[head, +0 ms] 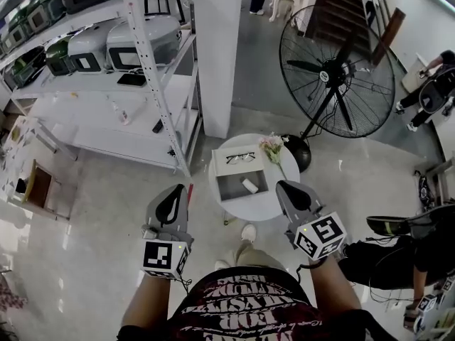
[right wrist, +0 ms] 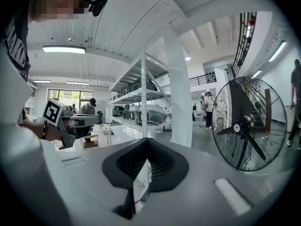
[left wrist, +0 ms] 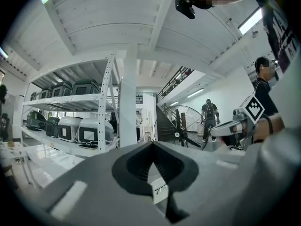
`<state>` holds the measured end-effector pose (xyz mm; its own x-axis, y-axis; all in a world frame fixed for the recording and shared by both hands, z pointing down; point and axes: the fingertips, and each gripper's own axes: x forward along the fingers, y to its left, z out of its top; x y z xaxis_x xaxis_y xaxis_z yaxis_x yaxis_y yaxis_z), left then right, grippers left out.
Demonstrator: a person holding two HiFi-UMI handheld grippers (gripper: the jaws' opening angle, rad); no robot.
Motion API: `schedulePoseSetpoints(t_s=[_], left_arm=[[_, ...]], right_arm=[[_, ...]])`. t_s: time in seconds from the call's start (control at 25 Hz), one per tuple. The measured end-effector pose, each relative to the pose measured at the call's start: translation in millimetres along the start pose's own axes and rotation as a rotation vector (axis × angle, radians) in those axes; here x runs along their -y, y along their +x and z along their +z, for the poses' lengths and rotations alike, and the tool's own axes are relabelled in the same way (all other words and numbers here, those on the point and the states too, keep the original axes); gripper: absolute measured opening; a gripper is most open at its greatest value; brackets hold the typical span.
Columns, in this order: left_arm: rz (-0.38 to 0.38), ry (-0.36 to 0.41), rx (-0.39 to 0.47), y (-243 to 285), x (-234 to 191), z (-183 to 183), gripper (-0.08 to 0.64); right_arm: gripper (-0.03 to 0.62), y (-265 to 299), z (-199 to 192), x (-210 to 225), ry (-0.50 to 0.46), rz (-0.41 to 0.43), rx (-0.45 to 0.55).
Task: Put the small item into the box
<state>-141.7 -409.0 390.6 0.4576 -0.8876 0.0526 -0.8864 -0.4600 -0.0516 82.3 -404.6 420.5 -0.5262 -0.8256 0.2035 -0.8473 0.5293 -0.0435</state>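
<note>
Nearest the person, two grey two-jaw tongs are held out about level, side by side. The left gripper (head: 176,189) is seen in its own view with its jaws brought together at the tips and nothing caught between them; only the table below is glimpsed through the slit. The right gripper (head: 286,185) is likewise closed and empty.

Below and just beyond the tips, a small round white table (head: 245,213) is set. On it an open grey rectangular box (head: 229,190) is placed, and the small white oblong item (head: 249,185) is seen lying inside it, toward the box's right half. Its long axis is judged to run slantwise, from far left to near right. The item lies between the two tongs and lower down, and the right gripper is judged the nearer one, so any further reach would fall to that side. The placing is judged already done.

Farther on, black-framed glasses (head: 240,158) rest on a white panel, beside pale flowers (head: 273,146).
</note>
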Motion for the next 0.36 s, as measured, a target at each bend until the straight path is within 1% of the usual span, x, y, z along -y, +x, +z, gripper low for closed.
schedulePoseSetpoints(t_s=[0.16, 0.36], left_arm=[[-0.019, 0.000, -0.007, 10, 7, -7, 0.000], [-0.029, -0.007, -0.027, 35, 14, -13, 0.000]], right_arm=[[0.028, 0, -2, 7, -0.001, -0.006, -0.001], [0.028, 7, -16, 24, -0.007, -0.003, -0.036]])
